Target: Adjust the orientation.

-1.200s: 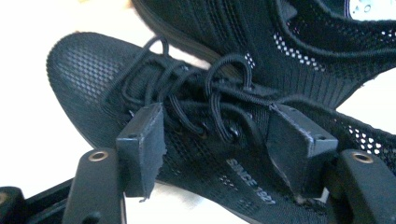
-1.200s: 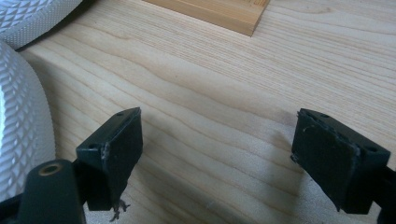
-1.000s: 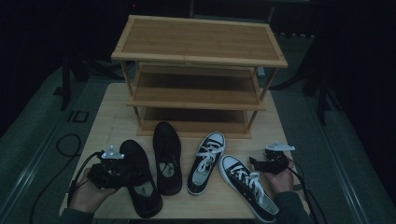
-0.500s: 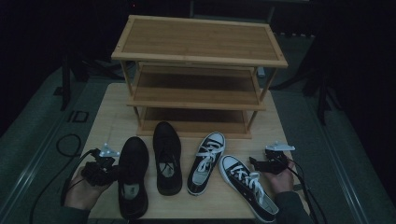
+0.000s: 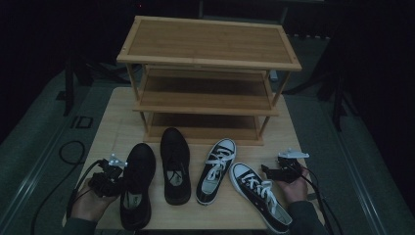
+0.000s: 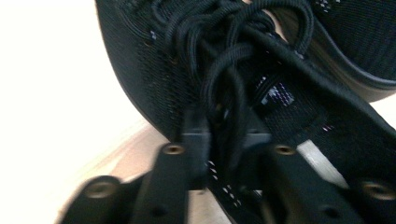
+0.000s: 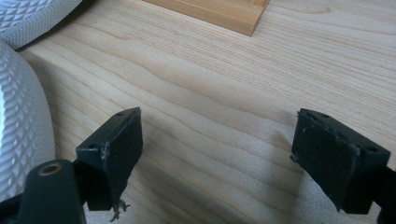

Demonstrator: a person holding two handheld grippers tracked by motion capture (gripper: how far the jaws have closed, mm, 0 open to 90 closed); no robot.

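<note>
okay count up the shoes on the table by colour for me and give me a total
All-black shoes: 2, the left black shoe and the right black shoe
Black-and-white sneakers: 2, the left sneaker and the right sneaker
Total: 4 shoes

Black claw (image 7: 219,154), blocky pads, brass screw holes; dark sleeves.

A dim recording room: a wooden table (image 5: 122,117) with a shoe rack (image 5: 208,54), cables (image 5: 68,152) on grey floor.
</note>
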